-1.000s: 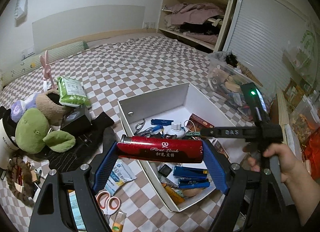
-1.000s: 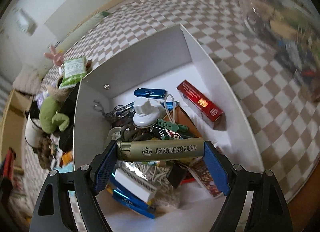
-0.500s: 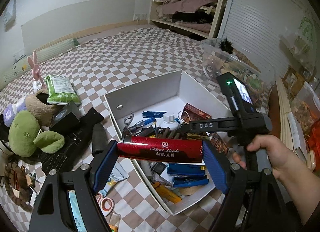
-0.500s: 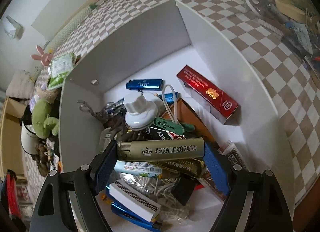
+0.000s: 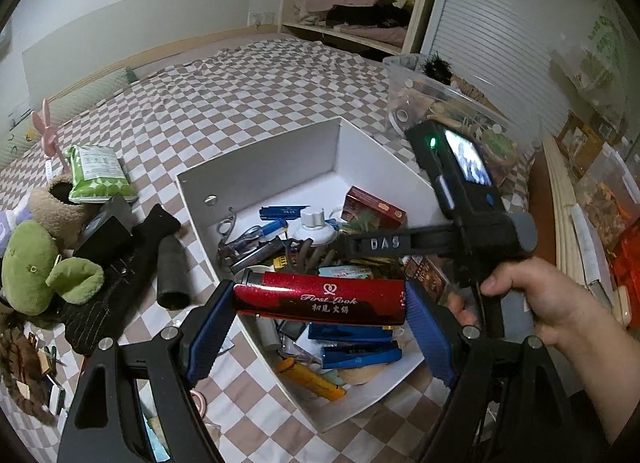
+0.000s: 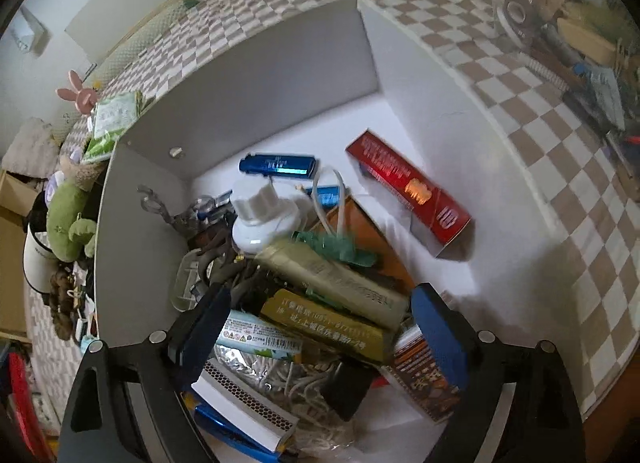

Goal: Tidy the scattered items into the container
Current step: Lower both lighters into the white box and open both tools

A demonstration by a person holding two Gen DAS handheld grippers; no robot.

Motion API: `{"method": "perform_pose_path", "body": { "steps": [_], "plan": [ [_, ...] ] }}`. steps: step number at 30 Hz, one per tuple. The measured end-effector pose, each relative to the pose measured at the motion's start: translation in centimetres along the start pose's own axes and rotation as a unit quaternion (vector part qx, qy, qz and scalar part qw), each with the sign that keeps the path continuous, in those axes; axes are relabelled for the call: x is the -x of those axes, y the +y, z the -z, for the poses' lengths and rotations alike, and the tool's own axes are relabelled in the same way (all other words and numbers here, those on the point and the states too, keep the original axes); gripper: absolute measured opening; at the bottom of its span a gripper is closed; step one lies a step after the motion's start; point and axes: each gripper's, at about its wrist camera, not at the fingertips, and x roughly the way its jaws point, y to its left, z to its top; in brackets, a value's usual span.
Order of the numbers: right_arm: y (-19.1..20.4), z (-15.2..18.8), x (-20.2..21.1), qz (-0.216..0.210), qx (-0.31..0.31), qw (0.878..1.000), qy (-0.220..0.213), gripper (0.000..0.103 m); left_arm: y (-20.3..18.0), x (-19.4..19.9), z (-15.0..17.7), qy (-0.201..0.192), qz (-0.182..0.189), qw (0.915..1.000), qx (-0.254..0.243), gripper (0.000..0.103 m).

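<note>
My left gripper point(image 5: 320, 299) is shut on a glossy red box point(image 5: 320, 297) printed "First Look", held level over the near left wall of the white container point(image 5: 264, 155). My right gripper point(image 6: 320, 323) is open and empty, low inside the container point(image 6: 280, 75). The gold box point(image 6: 332, 283) lies tilted and blurred on the heap just beyond its fingers. The right gripper also shows in the left wrist view point(image 5: 348, 241), reaching into the container from the right. Several small boxes, lighters and a white cap fill the container.
Left of the container on the checkered bedspread point(image 5: 240, 91) lie a green plush point(image 5: 36, 263), a green packet point(image 5: 96, 171), black gloves point(image 5: 132, 263) and small clutter. A clear plastic bin point(image 5: 452, 111) stands to the right. Scissors lie under the left gripper.
My right gripper has opened and the gold box has dropped onto the heap in the container. My left gripper, still holding the red box, has moved closer over the container.
</note>
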Motion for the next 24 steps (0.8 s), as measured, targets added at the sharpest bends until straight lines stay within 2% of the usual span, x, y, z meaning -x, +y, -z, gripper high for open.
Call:
{"method": "perform_pose_path", "body": {
  "steps": [11, 16, 24],
  "plan": [
    [-1.9, -1.1, 5.4, -0.094, -0.065, 0.992, -0.056, 0.092, -1.3, -3.2, -0.2, 0.026, -0.001, 0.9996, -0.008, 0.083],
    [-2.4, -1.0, 7.4, -0.096, -0.061, 0.99, -0.083, 0.092, -1.5, -5.4, -0.3, 0.045, -0.002, 0.999, -0.005, 0.083],
    [-2.7, -1.2, 7.9, -0.104, -0.078, 0.987, -0.091, 0.092, -2.1, -8.6, -0.1, 0.079, 0.003, 0.9968, -0.003, 0.083]
  ]
}}
